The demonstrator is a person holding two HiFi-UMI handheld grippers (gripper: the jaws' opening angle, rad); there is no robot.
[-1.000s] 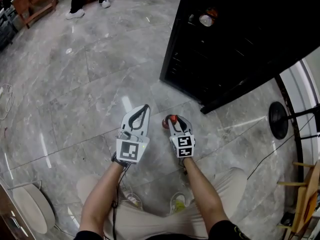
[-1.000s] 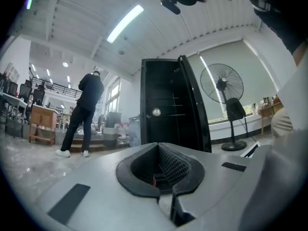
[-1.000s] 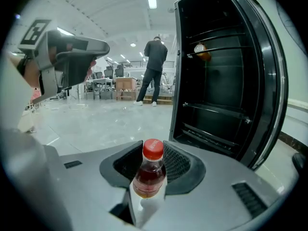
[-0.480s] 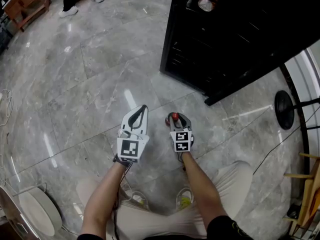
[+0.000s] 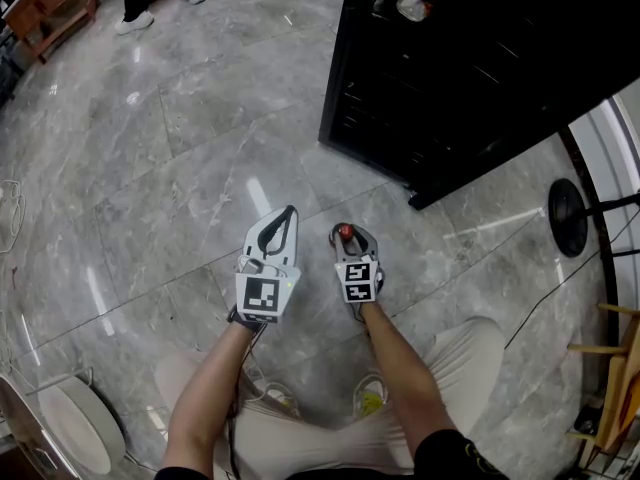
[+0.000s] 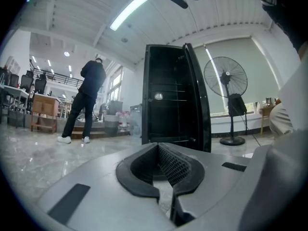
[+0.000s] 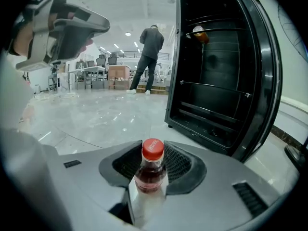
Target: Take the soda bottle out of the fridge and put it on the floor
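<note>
- No word, brand or number could be read anywhere.
- The red cap (image 7: 153, 148) of the soda bottle (image 7: 150, 176) bore pale script, too small and blurred to make out.
- The left marker cube (image 5: 264, 295) and the right marker cube (image 5: 358, 280) each showed a black-and-white square code pattern, without letters or digits.
- In the head view, print on the cap could not be seen at all.

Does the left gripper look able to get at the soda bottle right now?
Probably yes. The bottle sits between the right gripper's opening jaws, just beside the left gripper, with nothing between them. Its own jaws are shut, though, and would have to open first.
</note>
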